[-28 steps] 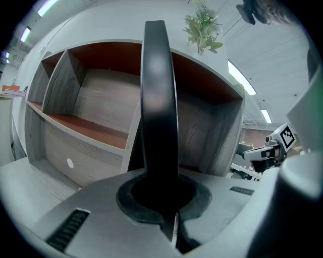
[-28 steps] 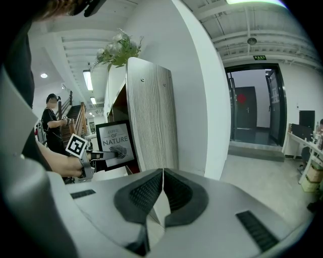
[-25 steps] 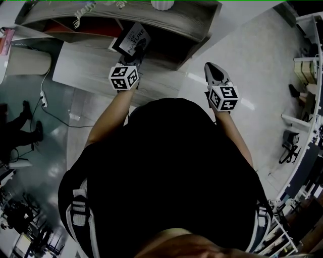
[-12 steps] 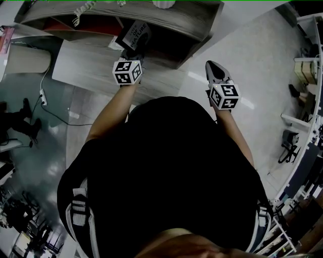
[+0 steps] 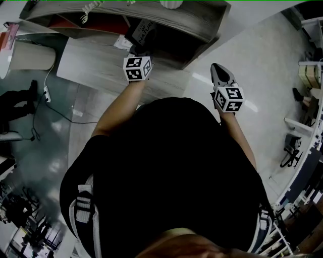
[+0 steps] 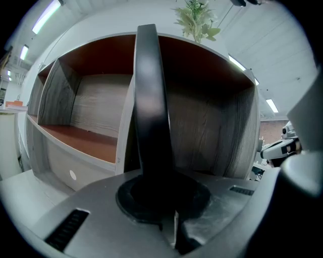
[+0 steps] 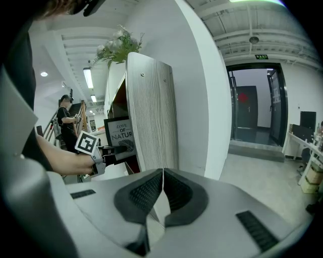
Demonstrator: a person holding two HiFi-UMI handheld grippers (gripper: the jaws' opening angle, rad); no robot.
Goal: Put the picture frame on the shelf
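Note:
The picture frame [image 5: 144, 31] is black with white lettering and a leaf print. My left gripper [image 5: 142, 50] is shut on its lower edge and holds it at the mouth of the grey wooden shelf [image 5: 202, 20], partly under the top board. In the left gripper view the frame [image 6: 151, 101] stands edge-on, upright between the shut jaws, before a compartment with a red-brown floor [image 6: 86, 141]. The right gripper view shows the frame [image 7: 120, 135] beside the shelf's side panel [image 7: 151, 111]. My right gripper [image 5: 218, 68] hangs shut and empty to the right of the shelf, over the floor.
A white vase [image 5: 171, 4] and a plant [image 6: 197, 22] stand on the shelf top. A low wooden platform [image 5: 96, 65] lies before the shelf. A power strip and cable [image 5: 46, 93] lie on the floor at left. A white pillar [image 7: 202, 90] and a doorway [image 7: 252, 106] are at right.
My left gripper has carried the frame up and to the right in the head view, further in under the shelf's top board. The right gripper has kept its place.

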